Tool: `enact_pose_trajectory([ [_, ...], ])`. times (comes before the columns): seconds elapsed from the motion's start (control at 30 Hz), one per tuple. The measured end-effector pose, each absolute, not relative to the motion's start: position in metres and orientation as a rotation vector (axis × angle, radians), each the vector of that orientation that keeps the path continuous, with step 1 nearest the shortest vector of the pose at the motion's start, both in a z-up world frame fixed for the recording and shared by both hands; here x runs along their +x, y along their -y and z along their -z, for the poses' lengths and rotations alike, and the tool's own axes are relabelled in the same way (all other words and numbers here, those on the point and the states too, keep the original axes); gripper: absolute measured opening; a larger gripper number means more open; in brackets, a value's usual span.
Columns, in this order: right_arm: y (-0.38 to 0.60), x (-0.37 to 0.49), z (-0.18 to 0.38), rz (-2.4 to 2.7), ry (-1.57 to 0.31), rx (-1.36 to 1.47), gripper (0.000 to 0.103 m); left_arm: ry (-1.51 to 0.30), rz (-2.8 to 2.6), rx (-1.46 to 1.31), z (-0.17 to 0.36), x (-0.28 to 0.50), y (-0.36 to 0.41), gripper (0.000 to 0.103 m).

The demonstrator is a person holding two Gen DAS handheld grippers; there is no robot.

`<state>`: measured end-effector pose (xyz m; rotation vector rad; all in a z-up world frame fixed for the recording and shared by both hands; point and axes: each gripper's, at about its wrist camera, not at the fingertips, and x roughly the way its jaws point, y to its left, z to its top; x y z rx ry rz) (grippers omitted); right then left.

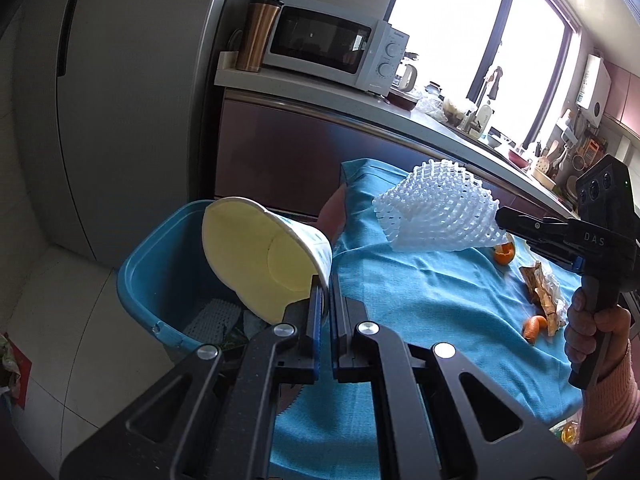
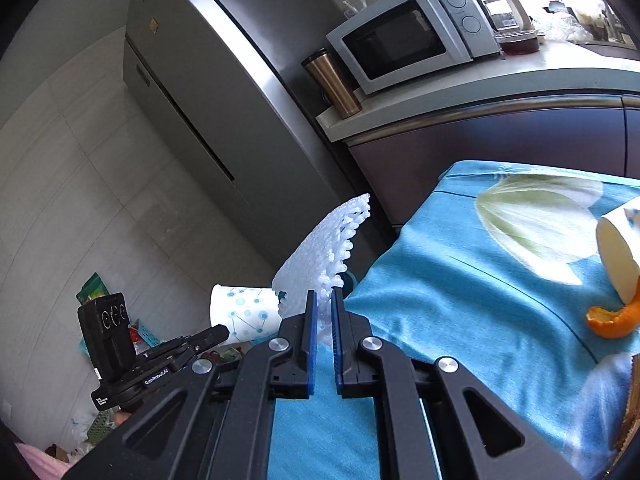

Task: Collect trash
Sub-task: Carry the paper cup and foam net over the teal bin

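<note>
My left gripper [image 1: 325, 286] is shut on the rim of a paper cup [image 1: 264, 260], held tilted over the blue bin [image 1: 160, 280] beside the table. The cup also shows in the right wrist view [image 2: 244, 314]. My right gripper [image 2: 324, 298] is shut on a white foam fruit net [image 2: 324, 252], held above the table's left end; the net also shows in the left wrist view [image 1: 436, 208]. Orange peels [image 1: 505, 255] [image 1: 534, 326] and a brown wrapper [image 1: 542, 292] lie on the blue cloth [image 1: 420, 300]. A second paper cup [image 2: 618, 256] lies by a peel [image 2: 612, 320].
A white foam piece [image 1: 214, 320] lies inside the bin. A grey fridge [image 1: 120, 100] stands behind the bin. The kitchen counter [image 1: 320, 88] holds a microwave [image 1: 332, 46] and a copper tumbler [image 1: 256, 34]. Tiled floor lies left of the bin.
</note>
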<state>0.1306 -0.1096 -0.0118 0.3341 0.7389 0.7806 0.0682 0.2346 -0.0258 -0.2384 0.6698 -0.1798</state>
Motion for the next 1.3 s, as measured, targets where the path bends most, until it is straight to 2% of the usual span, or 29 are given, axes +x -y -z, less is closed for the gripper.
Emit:
enact_pose_trajectory([
  [1.3,-0.064,0.177,0.064,-0.800,-0.967,0.075,0.007,-0.846,0.006,-0.311,0.111,0.125,-0.291,0.005],
])
